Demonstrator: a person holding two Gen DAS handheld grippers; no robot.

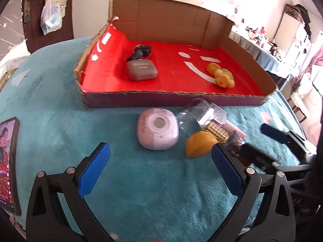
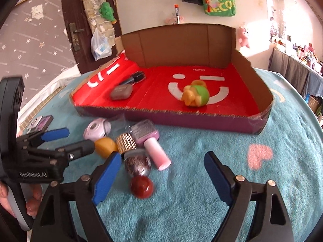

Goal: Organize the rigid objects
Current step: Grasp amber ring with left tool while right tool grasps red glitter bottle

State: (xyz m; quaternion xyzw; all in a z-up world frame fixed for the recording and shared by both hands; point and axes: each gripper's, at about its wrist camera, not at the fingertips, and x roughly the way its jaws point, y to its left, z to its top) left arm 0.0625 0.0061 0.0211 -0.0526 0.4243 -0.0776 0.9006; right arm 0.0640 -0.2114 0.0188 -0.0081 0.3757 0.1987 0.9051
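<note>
A heap of small things lies on the teal blanket before a red-lined cardboard box (image 1: 171, 99) (image 2: 201, 121): a pink rounded case (image 1: 157, 131) (image 2: 97, 130), a yellow piece (image 1: 198, 144) (image 2: 106, 144), a gold studded block (image 2: 126, 140), a clear cup (image 1: 199, 115), a pink-handled bottle (image 2: 153, 147), a dark glittery bottle (image 2: 138, 163) and a red-brown ball (image 2: 141, 184). My left gripper (image 1: 160, 161) (image 2: 79, 139) stands open just short of the pink case. My right gripper (image 2: 161, 173) (image 1: 254, 138) is open; the ball lies between its fingers, untouched.
Inside the box lie a grey case (image 1: 141, 69) (image 2: 121, 92), a black tool (image 1: 141, 50) and a yellow-green toy (image 1: 222, 74) (image 2: 194, 95). A phone (image 1: 8, 161) rests on the blanket at the far left. A hand (image 2: 12, 199) holds the left gripper's handle.
</note>
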